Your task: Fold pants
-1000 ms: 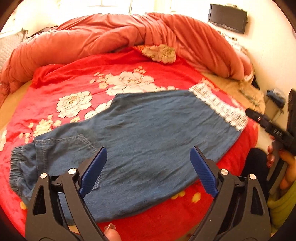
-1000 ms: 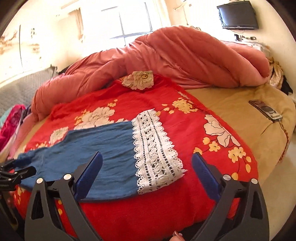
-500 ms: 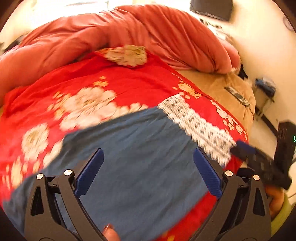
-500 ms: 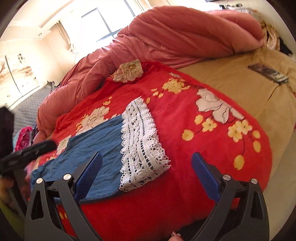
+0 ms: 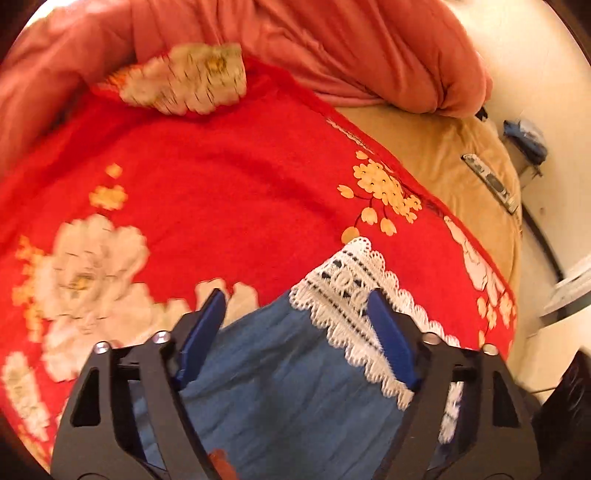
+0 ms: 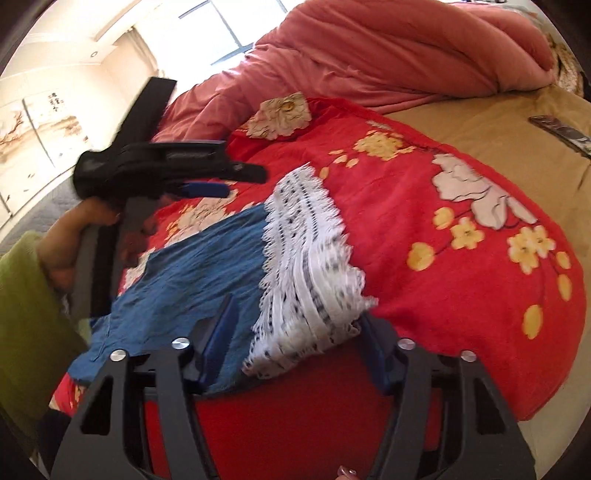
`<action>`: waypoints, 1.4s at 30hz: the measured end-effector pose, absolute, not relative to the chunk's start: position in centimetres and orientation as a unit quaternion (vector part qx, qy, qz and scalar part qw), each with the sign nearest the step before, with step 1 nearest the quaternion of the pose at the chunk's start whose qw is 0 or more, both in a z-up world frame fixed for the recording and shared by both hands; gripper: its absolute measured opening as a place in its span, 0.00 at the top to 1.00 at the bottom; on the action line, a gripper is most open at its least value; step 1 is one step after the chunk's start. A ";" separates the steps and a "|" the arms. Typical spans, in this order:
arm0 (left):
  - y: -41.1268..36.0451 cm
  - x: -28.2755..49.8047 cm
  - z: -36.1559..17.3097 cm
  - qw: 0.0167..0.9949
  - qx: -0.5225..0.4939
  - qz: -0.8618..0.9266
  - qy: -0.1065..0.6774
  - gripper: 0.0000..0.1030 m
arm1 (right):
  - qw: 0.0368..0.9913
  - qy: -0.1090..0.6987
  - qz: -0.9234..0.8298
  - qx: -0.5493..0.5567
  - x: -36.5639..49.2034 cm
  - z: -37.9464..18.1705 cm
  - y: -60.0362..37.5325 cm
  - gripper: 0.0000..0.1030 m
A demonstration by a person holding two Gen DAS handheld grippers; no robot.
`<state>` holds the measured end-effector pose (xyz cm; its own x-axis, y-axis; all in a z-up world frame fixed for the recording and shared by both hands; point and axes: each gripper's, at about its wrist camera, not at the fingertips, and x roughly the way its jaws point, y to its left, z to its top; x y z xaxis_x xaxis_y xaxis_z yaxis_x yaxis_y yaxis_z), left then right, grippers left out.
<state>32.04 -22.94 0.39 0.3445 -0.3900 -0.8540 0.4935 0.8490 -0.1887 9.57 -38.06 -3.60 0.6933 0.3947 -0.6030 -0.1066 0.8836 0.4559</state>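
Blue denim pants point(image 5: 280, 384) with a white lace cuff point(image 5: 351, 291) lie flat on a red flowered blanket point(image 5: 221, 192). My left gripper point(image 5: 295, 321) is open, its jaws straddling the far corner of the cuff end, just above the fabric. It also shows in the right wrist view point(image 6: 218, 181), hovering over the far edge of the leg. My right gripper point(image 6: 295, 332) is open, its jaws either side of the near corner of the lace cuff point(image 6: 306, 258) at the blanket's front edge. The blue leg point(image 6: 199, 266) runs off to the left.
A bunched pink duvet point(image 6: 388, 55) fills the back of the bed. A tan sheet point(image 6: 498, 140) lies to the right with a remote control point(image 6: 561, 133) on it. The bed edge drops off at the right point(image 5: 517, 258). A window point(image 6: 236, 26) is behind.
Both grippers have moved in on the lace cuff end of the pants. The left one swung right from the waist end, and both sets of jaws have narrowed but stay open.
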 end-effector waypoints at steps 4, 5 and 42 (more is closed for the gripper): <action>-23.2 33.6 -1.4 0.800 0.036 -0.288 0.525 0.40 | 0.896 0.365 0.135 0.212 9.8 -4.0 -38.3 0.45; -23.2 33.8 -1.7 0.797 0.030 -0.292 0.527 0.40 | 0.896 0.365 0.134 0.216 9.9 -4.1 -38.4 0.45; -21.6 32.1 0.6 0.791 -0.002 -0.375 0.484 0.90 | 0.900 0.306 0.207 0.230 10.3 -1.4 -37.4 0.72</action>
